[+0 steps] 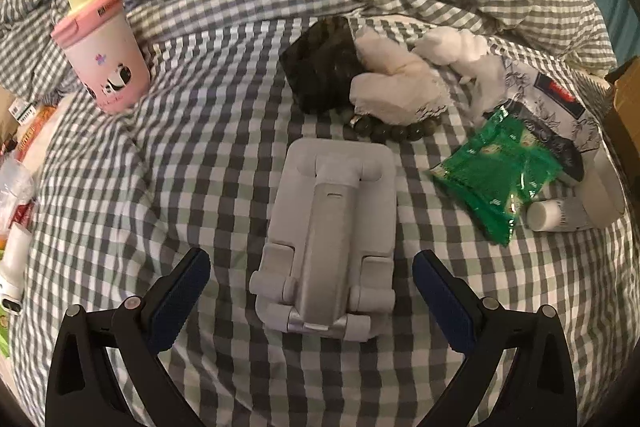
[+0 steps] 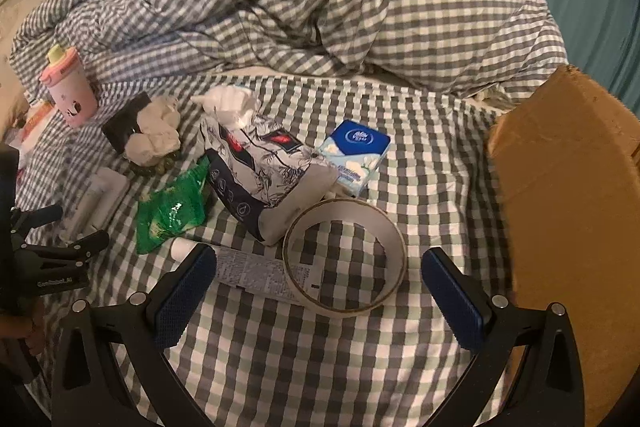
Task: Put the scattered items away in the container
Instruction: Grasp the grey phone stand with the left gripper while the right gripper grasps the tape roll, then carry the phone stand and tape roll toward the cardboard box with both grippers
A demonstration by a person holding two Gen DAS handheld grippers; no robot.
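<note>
Held left gripper (image 1: 311,261) low over the bed (image 1: 140,187), jaws spread wide and gripping nothing. Lined up with the grey stand (image 1: 332,227), which lay folded flat at 12 o'clock, its near end between the fingertips but apart from both pads. Probably spread that far to clear the stand's width ahead of a grasp across its sides.

Held right gripper (image 2: 319,259) likewise: jaws fully apart, empty. Aimed at the tape ring (image 2: 346,255), lying flat at 12 o'clock and overlapping the end of a white tube (image 2: 256,273). Would call for a pinch across one wall of the ring, not the whole hoop.

Located the box (image 2: 560,187), taken as the container, at 3 o'clock of the right gripper, at the bed's edge; inside not visible. Judged the right side better placed for drop-offs.

Found the other items loose on the bed, none seen in the box:
- cup (image 1: 106,63), upright, at 10 o'clock of the left gripper;
- beads (image 1: 384,129), just beyond the stand;
- green packet (image 1: 496,171), at 2 o'clock;
- tissue pack (image 2: 264,163) and blue pack (image 2: 358,155), beyond the ring.

Judged the task barely begun.
</note>
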